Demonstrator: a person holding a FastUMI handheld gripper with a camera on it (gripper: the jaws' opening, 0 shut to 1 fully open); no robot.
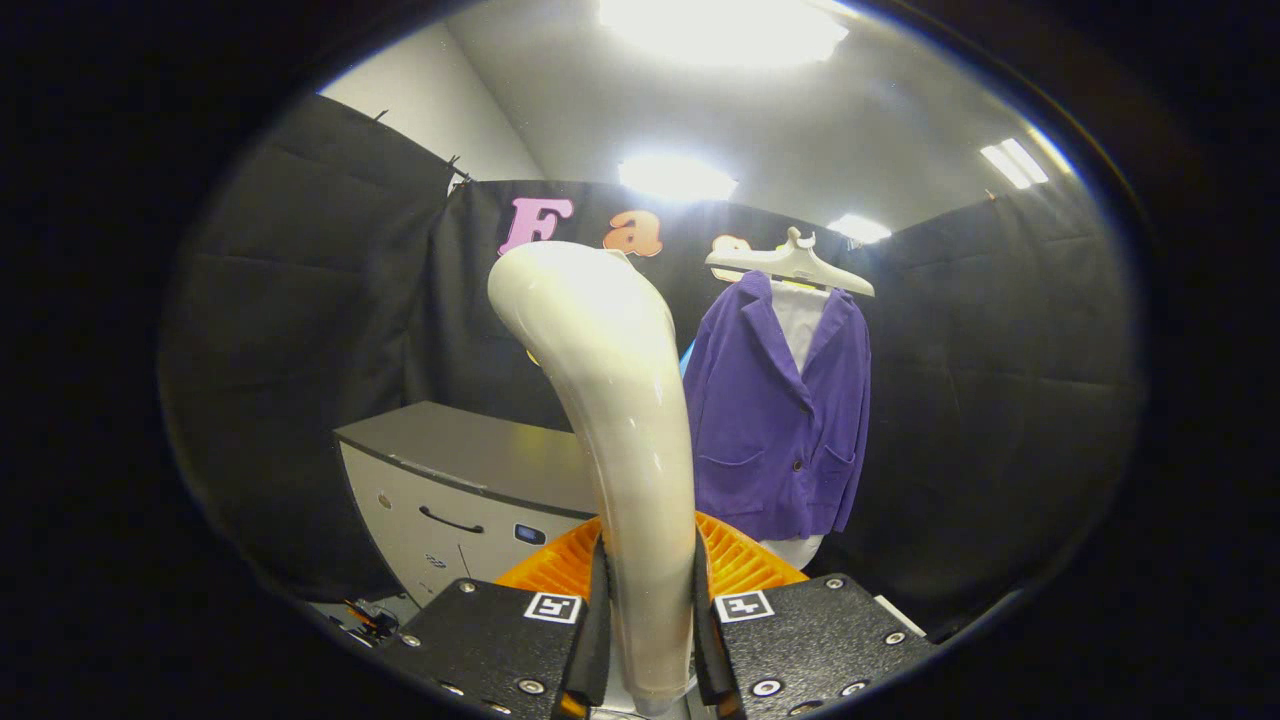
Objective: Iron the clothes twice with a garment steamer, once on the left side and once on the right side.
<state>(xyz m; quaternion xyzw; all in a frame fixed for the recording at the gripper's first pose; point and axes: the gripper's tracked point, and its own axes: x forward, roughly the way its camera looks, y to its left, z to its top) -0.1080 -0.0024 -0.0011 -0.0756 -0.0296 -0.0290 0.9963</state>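
The cream garment steamer handle [610,400] is being clamped upright between both fingers of the gripper [648,640]. A purple jacket [778,420] over a white shirt is being hung on a white hanger [790,262], far right. A grey cabinet [470,480] is standing far left.
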